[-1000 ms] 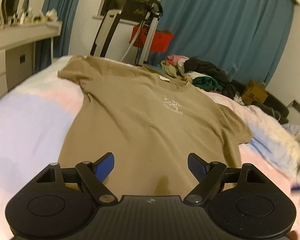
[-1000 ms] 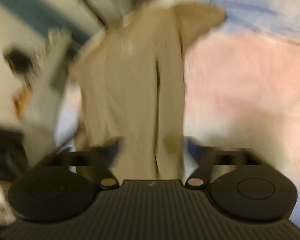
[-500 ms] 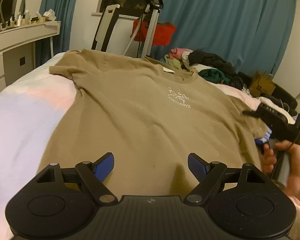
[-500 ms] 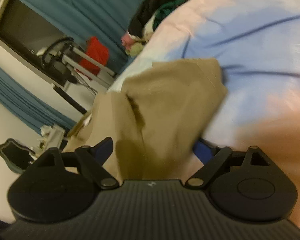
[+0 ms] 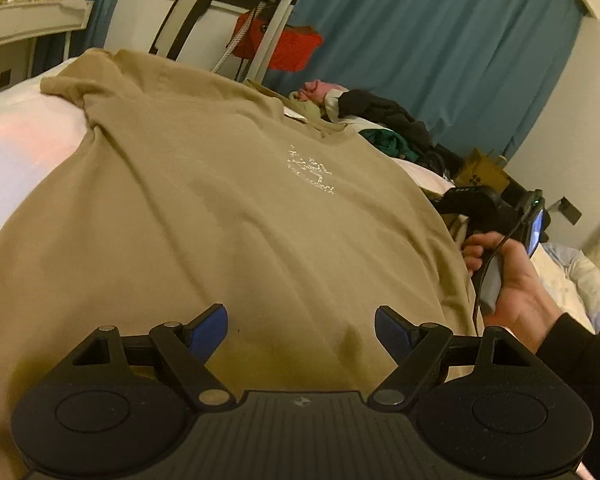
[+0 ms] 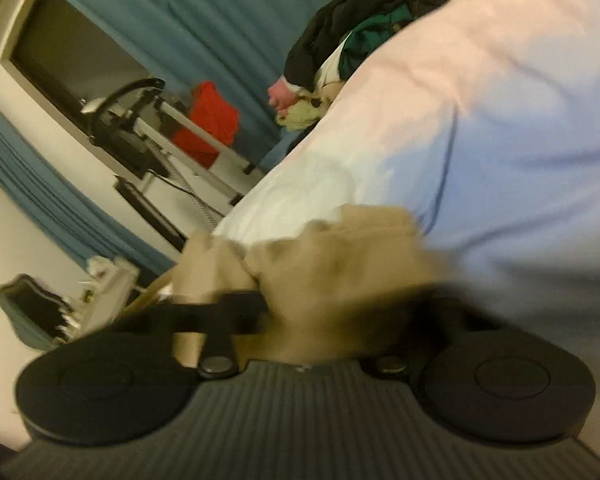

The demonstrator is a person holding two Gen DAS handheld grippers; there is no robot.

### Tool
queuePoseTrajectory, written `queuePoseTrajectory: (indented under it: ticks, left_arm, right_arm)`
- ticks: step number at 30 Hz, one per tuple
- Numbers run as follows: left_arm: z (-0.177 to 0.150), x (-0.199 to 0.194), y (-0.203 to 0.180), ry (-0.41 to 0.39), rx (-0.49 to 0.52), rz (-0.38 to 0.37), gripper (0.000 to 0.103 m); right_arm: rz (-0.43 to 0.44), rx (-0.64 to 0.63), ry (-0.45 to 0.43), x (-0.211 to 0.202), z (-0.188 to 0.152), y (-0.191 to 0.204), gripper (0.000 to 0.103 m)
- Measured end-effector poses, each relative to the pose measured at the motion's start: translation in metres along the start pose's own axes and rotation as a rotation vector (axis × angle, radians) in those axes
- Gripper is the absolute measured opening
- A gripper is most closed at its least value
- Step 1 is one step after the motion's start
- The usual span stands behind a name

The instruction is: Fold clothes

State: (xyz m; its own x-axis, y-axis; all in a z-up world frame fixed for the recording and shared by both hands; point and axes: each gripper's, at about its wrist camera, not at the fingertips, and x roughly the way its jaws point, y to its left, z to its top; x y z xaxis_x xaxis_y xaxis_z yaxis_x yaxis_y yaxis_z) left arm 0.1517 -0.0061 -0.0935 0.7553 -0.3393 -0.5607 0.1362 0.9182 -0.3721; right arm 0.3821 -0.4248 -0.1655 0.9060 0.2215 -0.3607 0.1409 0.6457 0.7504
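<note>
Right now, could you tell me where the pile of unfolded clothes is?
In the left wrist view, the pile of clothes sits at the far end of the bed, just beyond the tan T-shirt collar, in front of the blue curtain.

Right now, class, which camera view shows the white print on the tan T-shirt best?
The left wrist view: the tan T-shirt lies spread flat, and its white print faces the camera. The right wrist view shows only a blurred, bunched sleeve, no print.
</note>
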Motion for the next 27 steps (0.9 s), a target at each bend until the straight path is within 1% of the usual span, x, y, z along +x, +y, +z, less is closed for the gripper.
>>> queuePoseTrajectory:
  ticks: [1,4,5,9,10,15,17,18,19,20,22,23,24,25,26,27]
  left_arm:
    - [0.000,0.000,0.000,-0.002,0.002,0.003,0.082]
    - [0.000,0.000,0.001,-0.006,0.007,0.013,0.082]
    - [0.000,0.001,0.001,-0.008,0.009,0.016,0.082]
    - [0.000,0.001,0.001,-0.014,0.017,0.029,0.082]
    - [0.001,0.001,0.002,-0.016,0.017,0.031,0.082]
    - [0.002,-0.002,0.006,-0.023,0.009,0.032,0.082]
    - [0.003,-0.003,0.006,-0.026,0.008,0.033,0.082]
    - [0.004,-0.003,0.006,-0.027,0.007,0.036,0.082]
    - [0.005,-0.004,0.005,-0.029,0.006,0.039,0.082]
    - [0.006,-0.004,0.005,-0.031,0.007,0.042,0.082]
    - [0.010,-0.007,0.003,-0.038,0.019,0.055,0.082]
    - [0.012,-0.008,0.003,-0.041,0.025,0.061,0.082]
    - [0.014,-0.009,0.002,-0.045,0.031,0.067,0.082]
    - [0.015,-0.010,0.001,-0.051,0.037,0.073,0.082]
    - [0.017,-0.012,0.001,-0.061,0.046,0.080,0.082]
    - [0.019,-0.015,0.001,-0.072,0.053,0.088,0.082]
  right_arm:
    - [0.013,0.023,-0.036,-0.005,0.003,-0.003,0.010]
    - [0.062,0.101,-0.183,-0.029,0.010,-0.014,0.010]
    - [0.064,0.113,-0.227,-0.036,0.012,-0.016,0.010]
    - [0.010,0.158,-0.318,-0.053,0.020,-0.034,0.010]
    - [0.003,0.171,-0.323,-0.055,0.020,-0.038,0.010]
    - [-0.006,0.240,-0.294,-0.054,0.017,-0.055,0.012]
    - [-0.009,0.237,-0.279,-0.054,0.015,-0.054,0.014]
    - [-0.018,0.229,-0.268,-0.053,0.016,-0.051,0.020]
    - [-0.028,0.222,-0.261,-0.052,0.016,-0.050,0.032]
    - [-0.028,0.221,-0.262,-0.053,0.017,-0.050,0.039]
    - [-0.006,0.225,-0.298,-0.058,0.019,-0.048,0.067]
    - [0.002,0.221,-0.315,-0.063,0.020,-0.048,0.070]
    - [0.009,0.212,-0.317,-0.066,0.020,-0.045,0.069]
    - [-0.005,0.180,-0.304,-0.067,0.021,-0.038,0.067]
    - [-0.035,0.135,-0.290,-0.068,0.021,-0.029,0.060]
    - [-0.064,0.090,-0.276,-0.069,0.021,-0.020,0.032]
